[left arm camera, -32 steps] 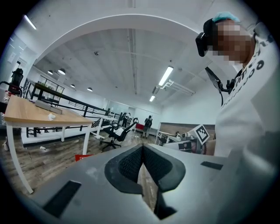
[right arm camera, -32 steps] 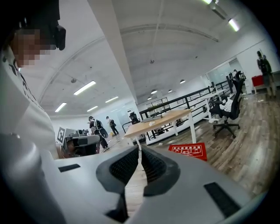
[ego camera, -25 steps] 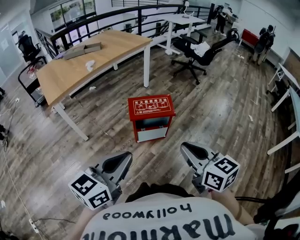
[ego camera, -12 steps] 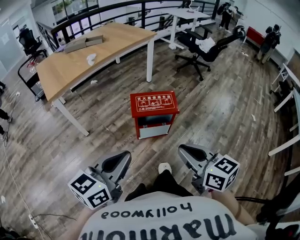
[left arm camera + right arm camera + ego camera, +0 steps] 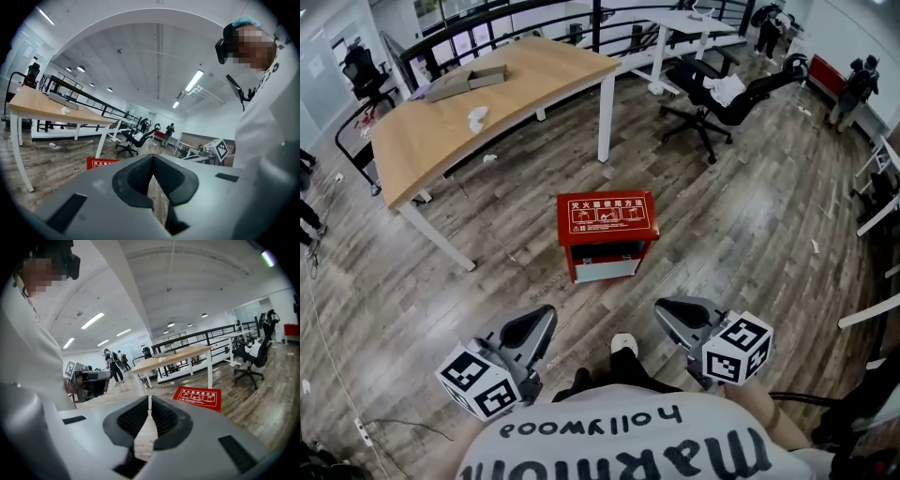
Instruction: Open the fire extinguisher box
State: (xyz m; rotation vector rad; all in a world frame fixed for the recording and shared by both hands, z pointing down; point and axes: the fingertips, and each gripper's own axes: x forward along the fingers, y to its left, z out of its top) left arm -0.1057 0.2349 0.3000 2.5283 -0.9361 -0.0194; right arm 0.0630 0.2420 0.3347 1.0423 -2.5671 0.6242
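Observation:
The red fire extinguisher box (image 5: 607,217) stands on the wooden floor, lid down, with a pale front panel below. It also shows as a red lid (image 5: 103,163) in the left gripper view and as a red lid (image 5: 198,398) in the right gripper view. My left gripper (image 5: 546,316) is low at the left, well short of the box, its jaws shut and empty (image 5: 153,157). My right gripper (image 5: 662,308) is low at the right, also short of the box, shut on nothing (image 5: 150,399).
A long wooden table (image 5: 478,112) stands beyond the box at the left. A black office chair (image 5: 722,94) and a white desk (image 5: 689,21) are at the back right. People (image 5: 861,80) stand far right. A person's shoe (image 5: 623,345) is between the grippers.
The view has advanced toward the box and table. A shoe has stepped into sight between the grippers. Both grippers stay shut and low in the picture.

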